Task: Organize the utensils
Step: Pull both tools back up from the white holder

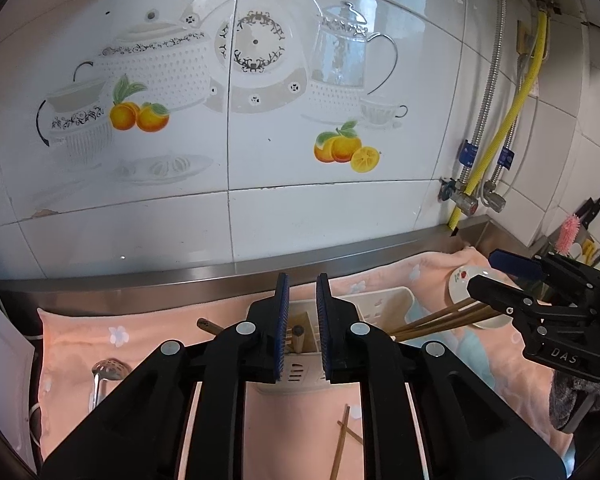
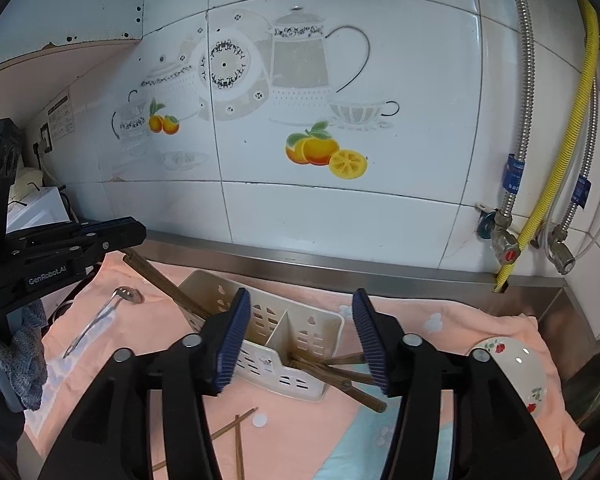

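White slotted plastic utensil caddy with two compartments sits on a peach flowered towel against the steel counter edge. Bundle of brown wooden chopsticks leans out of the caddy's right compartment, tips pointing right. One dark wooden handle sticks out of its left compartment, angled up-left. Slotted metal spoon lies left of the caddy on the towel. Two loose thin chopsticks lie crossed in front of the caddy. White floral bowl tipped on its side, right of the caddy. Right gripper over the caddy, fingers spread, nothing between. Left gripper over the caddy too, fingers a narrow gap apart, pinching nothing.
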